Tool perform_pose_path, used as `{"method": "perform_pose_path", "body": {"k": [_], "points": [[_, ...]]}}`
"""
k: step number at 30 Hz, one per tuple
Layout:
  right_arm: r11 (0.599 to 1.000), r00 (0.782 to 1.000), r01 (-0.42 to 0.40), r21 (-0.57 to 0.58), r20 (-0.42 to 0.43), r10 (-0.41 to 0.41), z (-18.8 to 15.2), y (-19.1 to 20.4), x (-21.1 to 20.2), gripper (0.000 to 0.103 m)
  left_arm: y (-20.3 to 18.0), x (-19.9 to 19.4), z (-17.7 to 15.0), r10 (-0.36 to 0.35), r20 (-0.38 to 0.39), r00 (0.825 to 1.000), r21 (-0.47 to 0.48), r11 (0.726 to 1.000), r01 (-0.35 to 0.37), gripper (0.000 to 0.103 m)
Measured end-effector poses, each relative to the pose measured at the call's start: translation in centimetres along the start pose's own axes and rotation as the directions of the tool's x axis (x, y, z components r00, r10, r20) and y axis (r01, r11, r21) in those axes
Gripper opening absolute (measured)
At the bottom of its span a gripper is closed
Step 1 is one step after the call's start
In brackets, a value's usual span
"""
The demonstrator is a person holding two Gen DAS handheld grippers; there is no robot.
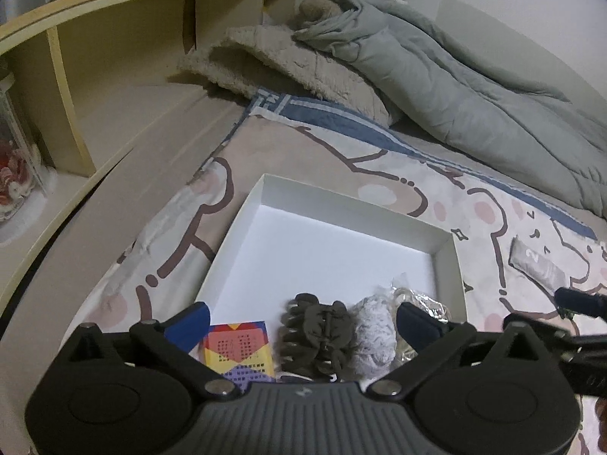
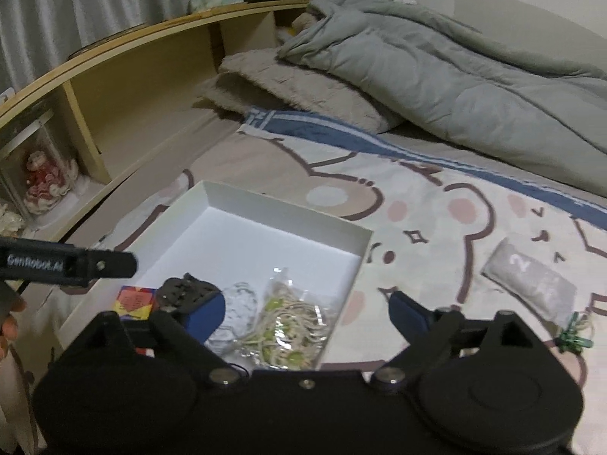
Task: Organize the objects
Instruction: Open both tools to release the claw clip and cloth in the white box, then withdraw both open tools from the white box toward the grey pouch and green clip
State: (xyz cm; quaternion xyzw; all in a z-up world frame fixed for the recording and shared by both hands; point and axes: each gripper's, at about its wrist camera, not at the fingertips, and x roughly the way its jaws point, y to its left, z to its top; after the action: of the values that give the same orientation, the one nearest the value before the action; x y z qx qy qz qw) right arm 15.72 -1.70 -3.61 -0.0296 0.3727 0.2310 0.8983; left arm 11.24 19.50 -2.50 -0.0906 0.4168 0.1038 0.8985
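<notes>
Four items sit along the near edge of the white box (image 2: 212, 204) on the bed: card pack (image 1: 238, 352), claw clip (image 1: 315, 333), white scrunchie (image 1: 373, 335), bagged cord (image 2: 288, 326). Grey pouch (image 2: 531, 284) lies outside. Left gripper (image 1: 303, 322) and right gripper (image 2: 307, 311) fingers wide, holding nothing.

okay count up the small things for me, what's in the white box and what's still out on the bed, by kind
In the white box:
Colourful card box: 1
Dark hair claw clip: 1
White lacy fabric piece: 1
Clear bag of beaded cord: 1

Out on the bed:
Grey packet marked 2: 1
Small green clip: 1

Total: 6
</notes>
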Motion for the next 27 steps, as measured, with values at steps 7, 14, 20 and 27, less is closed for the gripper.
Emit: {"method": "perform_pose_path", "body": {"k": [7, 14, 20, 27], "points": [[1.000, 1.000, 0.024, 0.016, 0.009, -0.025, -0.6, -1.5, -1.7, 0.103, -1.0, -1.4, -0.9, 0.009, 0.025, 1.000, 0.025, 1.000, -0.010, 0.103], [0.999, 0.999, 0.049, 0.000, 0.004, -0.049, -1.5, -2.2, -3.0, 0.103, -2.4, -2.5, -2.1, 0.009, 0.030, 1.000, 0.049, 0.999, -0.010, 0.103], [0.997, 0.997, 0.077, 0.018, 0.012, -0.078, -2.0, -3.3, -4.4, 0.103, -3.5, -3.1, -2.3, 0.008, 0.051, 0.999, 0.074, 0.997, -0.012, 0.103], [0.992, 0.993, 0.119, 0.049, 0.019, -0.120, -2.4, -5.0, -5.7, 0.103, -4.9, -2.8, -2.3, -0.014, 0.057, 0.998, 0.088, 0.996, 0.009, 0.103]]}}
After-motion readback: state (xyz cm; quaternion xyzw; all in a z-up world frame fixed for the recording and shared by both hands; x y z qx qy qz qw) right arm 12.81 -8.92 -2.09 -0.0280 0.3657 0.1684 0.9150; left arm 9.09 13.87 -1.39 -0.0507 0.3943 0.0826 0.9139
